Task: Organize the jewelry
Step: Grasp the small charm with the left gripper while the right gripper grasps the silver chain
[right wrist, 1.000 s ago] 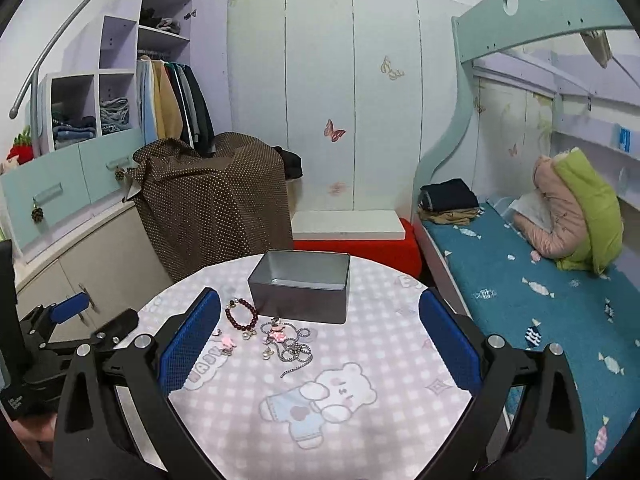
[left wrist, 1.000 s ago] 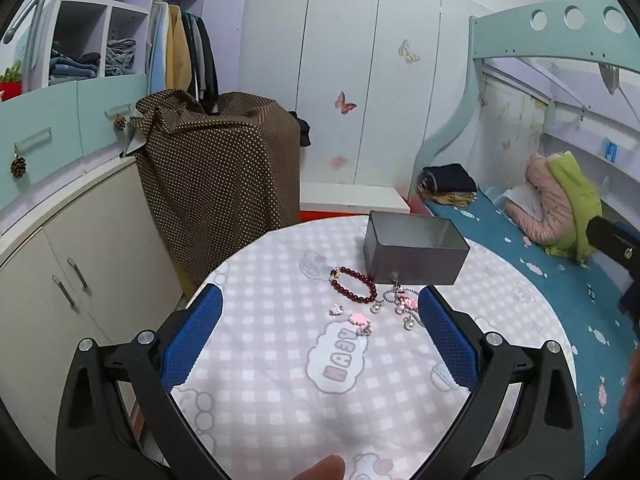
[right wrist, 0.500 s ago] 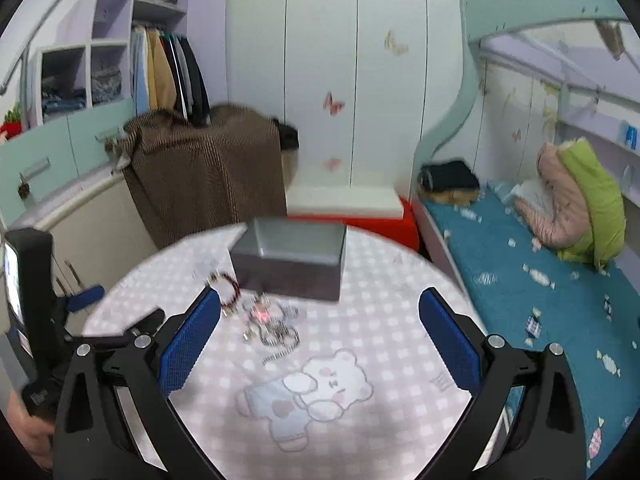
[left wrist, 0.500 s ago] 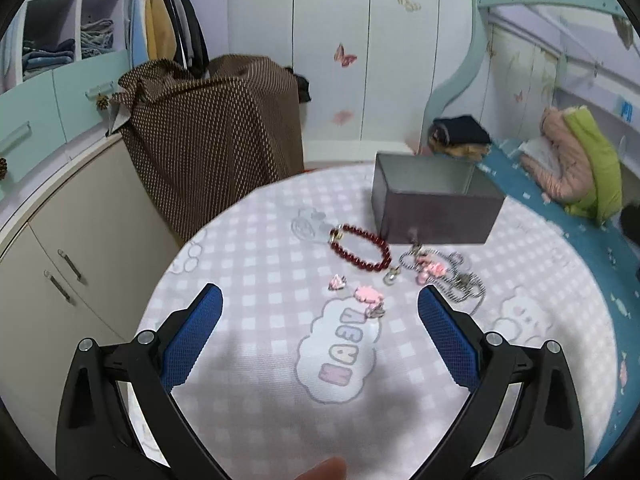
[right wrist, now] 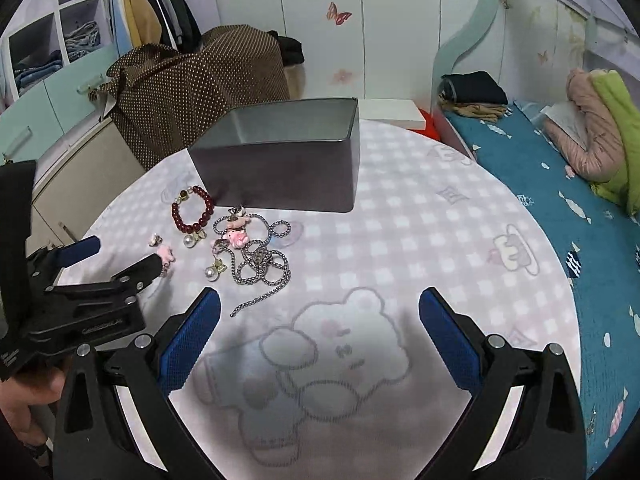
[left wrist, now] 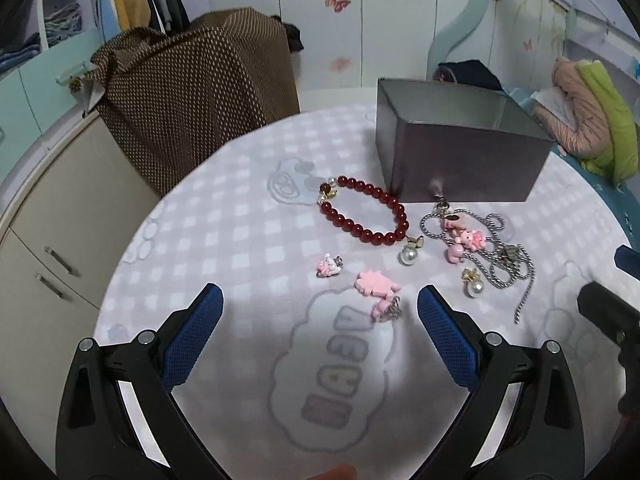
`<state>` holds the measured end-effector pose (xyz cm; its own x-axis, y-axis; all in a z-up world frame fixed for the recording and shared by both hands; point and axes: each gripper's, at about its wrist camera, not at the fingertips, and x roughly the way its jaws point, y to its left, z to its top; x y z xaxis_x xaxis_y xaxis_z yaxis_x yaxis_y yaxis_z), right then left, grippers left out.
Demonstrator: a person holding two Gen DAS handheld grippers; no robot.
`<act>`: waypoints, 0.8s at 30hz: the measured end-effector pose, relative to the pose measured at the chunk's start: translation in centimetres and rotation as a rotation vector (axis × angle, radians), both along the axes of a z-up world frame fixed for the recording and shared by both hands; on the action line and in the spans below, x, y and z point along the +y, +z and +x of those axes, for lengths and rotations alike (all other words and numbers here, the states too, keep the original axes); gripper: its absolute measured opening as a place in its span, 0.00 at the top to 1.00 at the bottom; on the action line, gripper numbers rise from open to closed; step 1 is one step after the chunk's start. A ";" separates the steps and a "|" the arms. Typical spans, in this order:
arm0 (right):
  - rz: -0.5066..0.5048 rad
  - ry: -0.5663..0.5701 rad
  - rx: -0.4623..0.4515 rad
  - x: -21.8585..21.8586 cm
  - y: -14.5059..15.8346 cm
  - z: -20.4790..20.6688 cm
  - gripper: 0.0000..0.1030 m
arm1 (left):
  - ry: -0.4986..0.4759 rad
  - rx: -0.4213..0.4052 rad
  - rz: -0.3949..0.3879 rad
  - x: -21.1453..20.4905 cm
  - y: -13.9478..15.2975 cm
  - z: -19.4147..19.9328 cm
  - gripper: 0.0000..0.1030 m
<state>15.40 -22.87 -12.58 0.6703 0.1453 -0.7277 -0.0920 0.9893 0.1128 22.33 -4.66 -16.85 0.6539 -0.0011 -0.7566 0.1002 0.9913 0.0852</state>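
I read both claws as spread wide with nothing between the blue pads. My left claw [left wrist: 320, 312] hangs over the near-left part of the round bench [left wrist: 240, 220], which carries a pink-and-white checked cover with cartoon prints. My right claw [right wrist: 320, 312] hangs over the bear print on the near-middle of the same bench, and the left claw shows at the left edge of its view.

Position of the jewelry, left wrist view:
- Red bead bracelet [left wrist: 364, 216]: lies flat, just beside the near-left corner of the grey tin box [left wrist: 460, 152].
- Silver chain [left wrist: 500, 264]: heaped in loops in front of the box, one loose end trailing toward me. Small pink charms [left wrist: 466, 240] lie on the heap.
- Two pearl earrings: one [left wrist: 409, 254] just beside the near end of the bracelet, one [left wrist: 474, 285] at the near edge of the chain.
- Small pink-and-white charm [left wrist: 329, 267]: alone, left of the group.
- Pink flat charm [left wrist: 378, 286]: lies just ahead of the gap between the left claw's pads, with a smaller pink piece and metal clip touching its near side.

The tin box stands upright and open-topped at the far side of the bench. In the right wrist view the visible part of its interior shows bare metal.

Behind the bench a brown dotted cloth [left wrist: 192, 92] drapes over furniture. A bed [right wrist: 560, 184] with a blue sheet runs along the right.
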 end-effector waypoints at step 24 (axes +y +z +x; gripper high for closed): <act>-0.031 0.015 0.056 0.8 -1.1 1.2 0.07 | -0.115 0.009 -0.189 3.2 0.2 -2.8 0.85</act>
<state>16.64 -22.05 -13.65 0.6265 0.1323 -0.7681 -0.1017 0.9909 0.0877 19.51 -1.46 -16.65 0.6345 -0.2176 -0.7417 0.2132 0.9716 -0.1027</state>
